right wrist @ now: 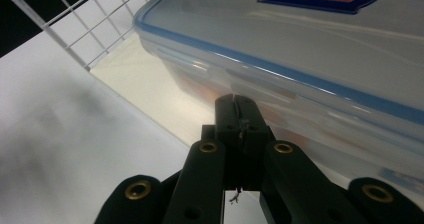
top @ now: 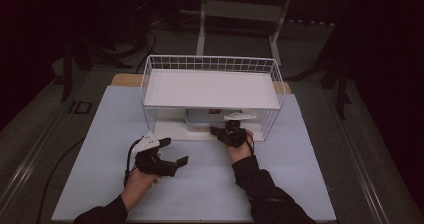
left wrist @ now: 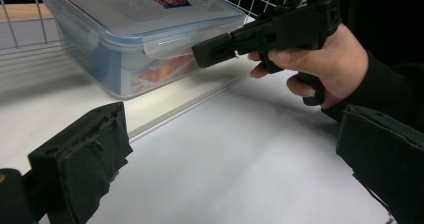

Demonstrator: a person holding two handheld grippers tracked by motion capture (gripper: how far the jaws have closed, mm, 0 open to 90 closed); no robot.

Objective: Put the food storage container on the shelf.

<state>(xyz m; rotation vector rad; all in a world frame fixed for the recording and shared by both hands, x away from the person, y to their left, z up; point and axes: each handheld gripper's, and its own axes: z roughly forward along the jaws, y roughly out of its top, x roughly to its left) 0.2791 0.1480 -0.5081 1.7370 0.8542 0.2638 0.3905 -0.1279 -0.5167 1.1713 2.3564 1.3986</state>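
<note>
At the centre of the high view, a white wire rack [top: 212, 91] stands on the pale worktop [top: 200, 184], its upper shelf bare. Under that shelf, on the rack's lower level, sits a clear plastic container [left wrist: 135, 39] with a blue-edged snap lid and a red-and-blue label; it fills the upper left of the left gripper view and the upper right of the right gripper view.

Your right gripper [top: 216, 131], just right of centre in the high view, reaches into the rack's open front. Its fingers [right wrist: 226, 116] are pressed together, their tips just at the container's near side under the lid's rim; you cannot tell whether they touch it. In the left gripper view your right hand [left wrist: 325, 66] wraps the handle at the upper right.

Your left gripper [top: 174, 151] hovers over the worktop at lower left of centre in the high view, apart from the rack, its fingers [left wrist: 82, 161] spread wide and holding nothing.
</note>
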